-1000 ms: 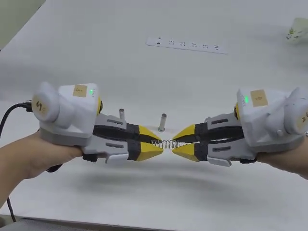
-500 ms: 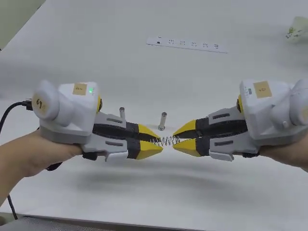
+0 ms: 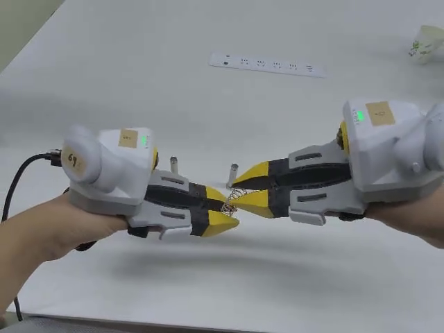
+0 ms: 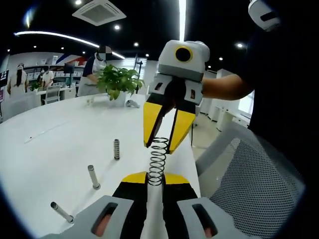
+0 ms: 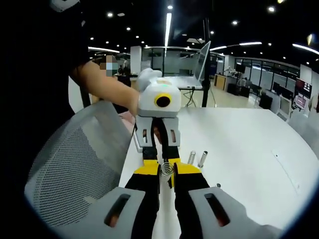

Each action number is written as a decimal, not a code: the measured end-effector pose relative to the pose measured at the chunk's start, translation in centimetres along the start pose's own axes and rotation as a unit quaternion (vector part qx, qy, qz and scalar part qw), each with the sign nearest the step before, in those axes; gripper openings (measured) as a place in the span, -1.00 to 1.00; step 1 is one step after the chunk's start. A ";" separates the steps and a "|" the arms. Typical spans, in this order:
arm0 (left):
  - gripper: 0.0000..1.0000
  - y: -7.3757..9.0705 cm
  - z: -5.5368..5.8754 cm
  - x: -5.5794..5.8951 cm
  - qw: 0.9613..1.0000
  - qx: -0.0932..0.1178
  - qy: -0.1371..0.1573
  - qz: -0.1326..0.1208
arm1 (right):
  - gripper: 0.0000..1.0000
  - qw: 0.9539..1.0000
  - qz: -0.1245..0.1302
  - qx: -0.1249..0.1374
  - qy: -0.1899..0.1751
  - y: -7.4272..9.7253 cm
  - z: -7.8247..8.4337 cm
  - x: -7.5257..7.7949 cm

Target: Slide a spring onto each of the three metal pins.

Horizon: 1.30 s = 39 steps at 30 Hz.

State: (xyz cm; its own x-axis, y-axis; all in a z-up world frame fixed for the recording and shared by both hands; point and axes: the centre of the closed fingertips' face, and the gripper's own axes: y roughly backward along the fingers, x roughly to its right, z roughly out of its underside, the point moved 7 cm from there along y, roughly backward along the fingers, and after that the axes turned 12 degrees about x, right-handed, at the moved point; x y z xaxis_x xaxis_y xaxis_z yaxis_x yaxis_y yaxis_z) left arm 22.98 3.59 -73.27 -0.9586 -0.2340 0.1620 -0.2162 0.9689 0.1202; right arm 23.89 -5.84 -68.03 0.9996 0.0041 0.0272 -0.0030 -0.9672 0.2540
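Observation:
In the left gripper view my left gripper (image 4: pixel 154 179) is shut on the lower end of a small steel spring (image 4: pixel 157 158). The spring stands out along the jaws towards the right gripper (image 4: pixel 160 145), whose yellow jaws are open around its far end. In the head view the left gripper (image 3: pixel 227 211) and right gripper (image 3: pixel 239 195) meet tip to tip above the table, with the spring (image 3: pixel 232 200) between them. Behind them stand two metal pins (image 3: pixel 174 163) (image 3: pixel 234 171). One pin (image 4: pixel 116 149) carries a spring, a second pin (image 4: pixel 93 177) is bare, and a third pin (image 4: pixel 62 211) is nearer.
A white power strip (image 3: pixel 267 64) lies far back on the white table (image 3: pixel 208 118). A cup (image 3: pixel 427 40) sits at the back right corner. A black cable (image 3: pixel 17 177) trails from the left gripper. A mesh chair (image 5: pixel 75 154) stands beside the table.
The right gripper has opened, let go of the spring's end and moved left over it. The left gripper has shifted right and lower, keeping hold of the spring.

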 end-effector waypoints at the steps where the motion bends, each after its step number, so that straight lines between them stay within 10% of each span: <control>1: -0.96 0.0 0.0 0.0 1.000 0.000 0.000 0.001 | -0.85 1.000 0.001 0.002 0.005 -0.1 0.0 -0.1; 39: -0.82 0.3 -0.4 -0.2 1.000 0.009 0.017 -0.009 | -0.86 0.998 0.012 -0.002 0.069 -0.3 -0.4 0.1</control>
State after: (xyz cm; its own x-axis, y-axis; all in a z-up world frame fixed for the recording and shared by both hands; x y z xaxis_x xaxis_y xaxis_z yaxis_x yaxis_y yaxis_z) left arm 23.19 3.87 -72.84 -0.9477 -0.2537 0.1934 -0.2368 0.9657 0.1064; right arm 23.93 -5.43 -67.68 0.9860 0.0152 0.1659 -0.0282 -0.9663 0.2557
